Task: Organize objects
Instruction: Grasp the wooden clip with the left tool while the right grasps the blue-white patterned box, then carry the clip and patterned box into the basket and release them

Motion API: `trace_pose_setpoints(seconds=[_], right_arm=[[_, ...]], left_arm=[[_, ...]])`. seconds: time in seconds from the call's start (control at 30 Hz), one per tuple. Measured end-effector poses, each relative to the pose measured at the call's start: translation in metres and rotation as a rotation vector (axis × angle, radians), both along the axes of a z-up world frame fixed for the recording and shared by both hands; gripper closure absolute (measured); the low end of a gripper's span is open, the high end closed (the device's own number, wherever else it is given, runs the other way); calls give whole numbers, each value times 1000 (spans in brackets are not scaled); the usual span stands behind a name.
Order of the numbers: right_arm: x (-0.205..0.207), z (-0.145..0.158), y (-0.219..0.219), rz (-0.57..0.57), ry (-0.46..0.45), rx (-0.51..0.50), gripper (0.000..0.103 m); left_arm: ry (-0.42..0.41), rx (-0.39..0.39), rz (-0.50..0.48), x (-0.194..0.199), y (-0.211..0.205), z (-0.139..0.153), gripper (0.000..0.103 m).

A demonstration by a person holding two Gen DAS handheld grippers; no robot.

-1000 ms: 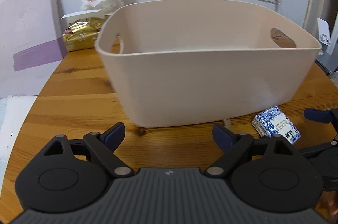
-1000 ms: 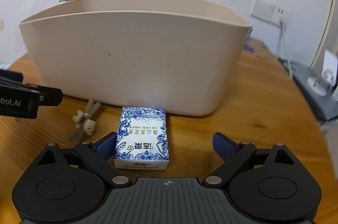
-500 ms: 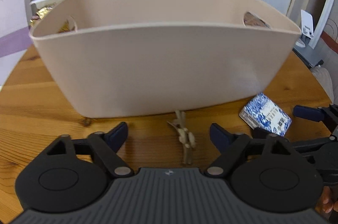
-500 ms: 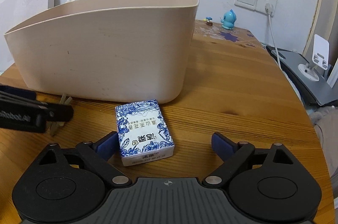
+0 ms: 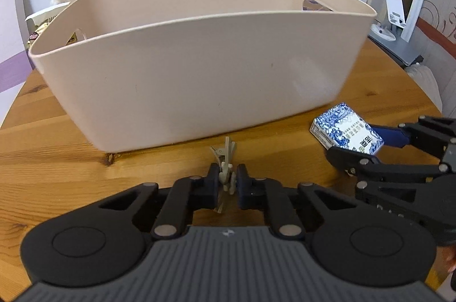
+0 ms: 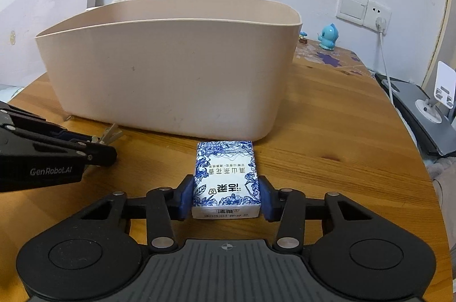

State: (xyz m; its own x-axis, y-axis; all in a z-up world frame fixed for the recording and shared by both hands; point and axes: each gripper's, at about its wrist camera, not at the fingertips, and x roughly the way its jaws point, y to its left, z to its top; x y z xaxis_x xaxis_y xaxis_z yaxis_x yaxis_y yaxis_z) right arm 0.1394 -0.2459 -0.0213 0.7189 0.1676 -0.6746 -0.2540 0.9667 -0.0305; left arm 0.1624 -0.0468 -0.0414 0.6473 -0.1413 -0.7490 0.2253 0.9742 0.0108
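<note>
Tools [image 5: 227, 182] grip over wooden table [image 6: 327, 136].

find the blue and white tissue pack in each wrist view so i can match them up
Left wrist view: the tissue pack sits at the right edge, on the table, between the fingers of the right hand-held gripper.
Right wrist view: the tissue pack is low in the centre, clamped by that gripper.
Shared landmark: the beige basket, just behind the pack in both views.

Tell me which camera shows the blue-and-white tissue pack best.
The right wrist view: the tissue pack lies centred, printed top facing up, between the right gripper fingers. The left wrist view shows it small, angled, near the edge.
</note>
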Motion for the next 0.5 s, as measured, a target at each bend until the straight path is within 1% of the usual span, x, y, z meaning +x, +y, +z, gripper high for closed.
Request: trace_pose_setpoints(seconds=[0.23,0.37,0.5], right_arm=[[-14,9,-8,-4,-10,27,60],[-25,22,-12,9,-32,42,60],[-36,40,-15,23,-74,56,60]], left_arm=[[-43,10,-2,-19,7,8,89],[-77,12,-5,-29,14,19,89],[-115,15,1,-39,24,32,89]])
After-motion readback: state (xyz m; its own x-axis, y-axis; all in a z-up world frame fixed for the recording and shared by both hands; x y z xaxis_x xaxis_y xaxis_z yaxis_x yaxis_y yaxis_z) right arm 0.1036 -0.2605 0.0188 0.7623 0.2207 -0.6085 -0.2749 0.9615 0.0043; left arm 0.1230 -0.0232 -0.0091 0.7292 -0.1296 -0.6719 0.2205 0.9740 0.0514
